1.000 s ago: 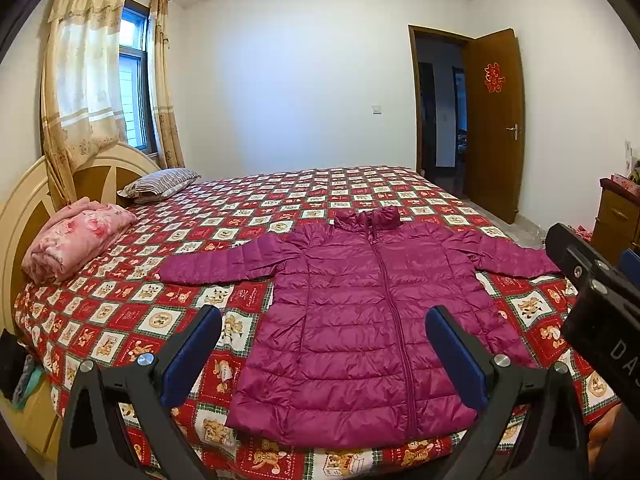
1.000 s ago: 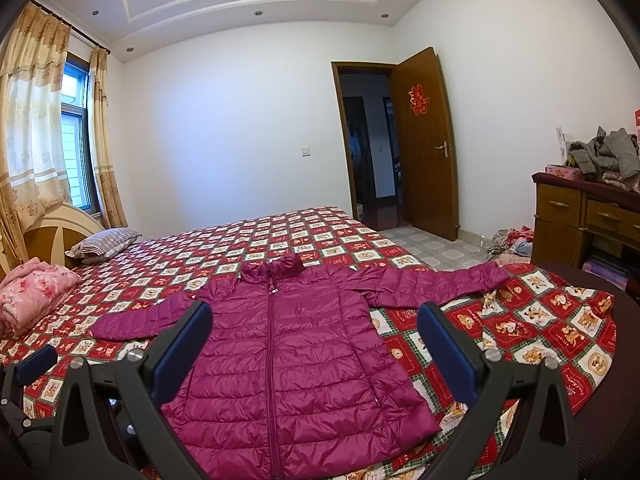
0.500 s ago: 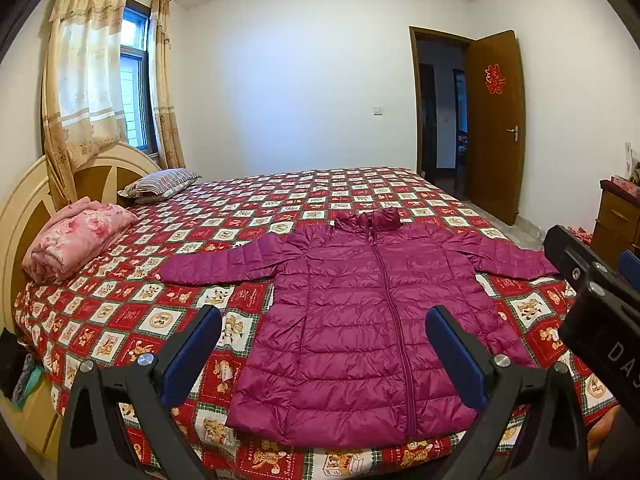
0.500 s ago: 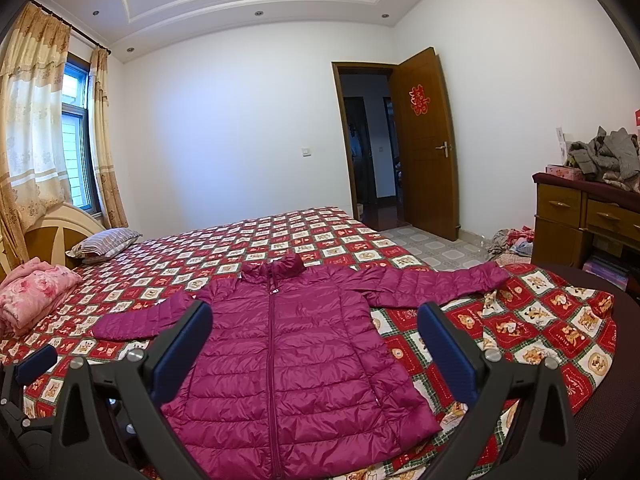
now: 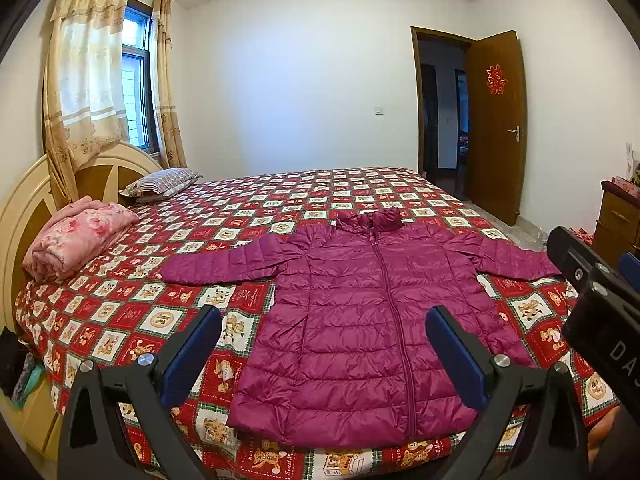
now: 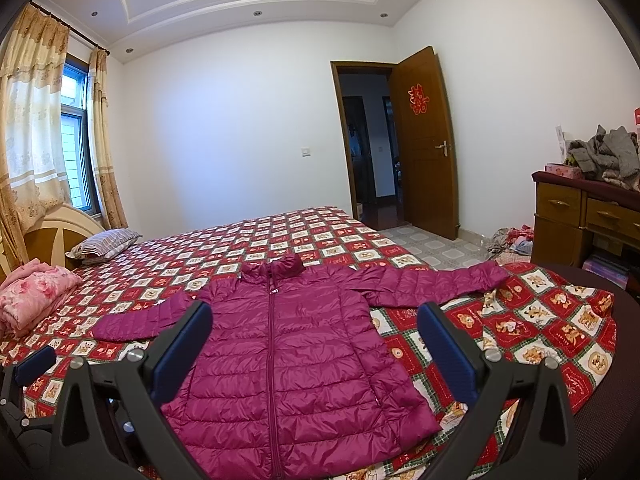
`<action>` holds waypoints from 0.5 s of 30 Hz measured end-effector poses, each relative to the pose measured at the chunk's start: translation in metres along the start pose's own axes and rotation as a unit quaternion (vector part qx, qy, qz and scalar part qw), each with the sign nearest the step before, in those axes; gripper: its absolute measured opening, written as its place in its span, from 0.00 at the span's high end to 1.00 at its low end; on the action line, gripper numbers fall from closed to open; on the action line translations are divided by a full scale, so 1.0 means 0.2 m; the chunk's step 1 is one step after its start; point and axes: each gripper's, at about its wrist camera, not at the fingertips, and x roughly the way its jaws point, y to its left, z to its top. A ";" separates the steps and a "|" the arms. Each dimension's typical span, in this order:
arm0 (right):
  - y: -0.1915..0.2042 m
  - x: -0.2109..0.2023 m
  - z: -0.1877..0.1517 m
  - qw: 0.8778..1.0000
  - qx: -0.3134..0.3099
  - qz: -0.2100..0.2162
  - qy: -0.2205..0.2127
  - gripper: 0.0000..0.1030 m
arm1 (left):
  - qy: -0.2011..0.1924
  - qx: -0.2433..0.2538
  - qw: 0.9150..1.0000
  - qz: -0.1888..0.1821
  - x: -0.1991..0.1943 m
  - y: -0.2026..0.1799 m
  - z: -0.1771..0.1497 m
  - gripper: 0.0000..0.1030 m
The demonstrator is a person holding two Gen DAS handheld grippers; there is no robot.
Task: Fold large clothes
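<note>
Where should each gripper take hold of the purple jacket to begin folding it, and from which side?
Probably at the cuffs: the purple jacket lies flat, zipped, sleeves outspread. The left gripper comes from the left for one cuff, the right gripper from the right for the other. Both are open.

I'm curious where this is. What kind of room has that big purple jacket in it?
A bedroom, most likely: the jacket lies on a big bed with a pillow, and a wooden dresser stands by the wall.

The door (image 6: 424, 140) bears a red double-happiness sign (image 6: 418, 98); "DA" shows on the right tool (image 5: 600, 320).
</note>
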 end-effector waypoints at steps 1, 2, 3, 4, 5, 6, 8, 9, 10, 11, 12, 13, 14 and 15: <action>0.00 0.00 0.00 1.000 0.000 0.000 0.000 0.00 | 0.000 0.000 1.000 0.000 0.00 0.00 0.00 0.01; 0.00 0.00 0.00 1.000 0.000 0.000 0.000 0.00 | 0.000 0.000 1.000 -0.001 0.00 0.00 0.00 0.01; 0.00 0.00 0.00 1.000 0.000 0.000 -0.001 0.00 | 0.000 0.000 1.000 -0.001 0.00 0.00 0.00 0.01; 0.00 0.00 0.00 1.000 0.000 0.000 -0.001 0.00 | -0.001 0.000 1.000 -0.001 0.00 0.00 0.00 0.01; 0.00 0.00 0.00 1.000 0.000 0.000 -0.001 0.00 | -0.001 0.000 1.000 0.000 0.00 0.00 0.00 0.01; 0.00 0.00 0.00 1.000 0.000 0.000 -0.001 0.00 | -0.001 0.000 1.000 0.000 0.00 0.00 0.00 0.01; -0.01 0.00 0.00 1.000 0.000 0.000 -0.001 0.00 | 0.000 0.000 1.000 -0.001 0.00 0.00 0.00 0.01; -0.01 0.00 0.00 1.000 0.000 0.000 0.000 0.00 | 0.000 0.000 1.000 0.000 0.00 0.00 0.00 0.01; -0.01 0.00 0.00 1.000 0.000 0.000 0.000 0.00 | 0.000 0.000 1.000 0.000 0.00 0.00 0.00 0.01; -0.01 0.00 0.00 1.000 0.000 0.000 0.000 0.00 | 0.000 0.000 1.000 0.000 0.00 0.00 0.00 0.01; -0.02 0.01 0.00 1.000 0.000 0.000 0.001 0.00 | 0.000 0.000 1.000 0.000 0.00 0.00 0.00 0.01; -0.02 0.01 0.00 1.000 0.000 0.000 0.001 0.00 | 0.000 0.000 1.000 0.000 0.00 0.00 0.00 0.01; 0.00 -0.01 0.00 1.000 0.000 0.000 0.001 0.00 | 0.000 0.000 1.000 0.000 0.00 0.01 0.00 0.01; 0.00 -0.02 0.01 1.000 0.000 0.000 0.002 0.00 | 0.000 0.000 1.000 0.000 -0.01 0.01 0.00 0.01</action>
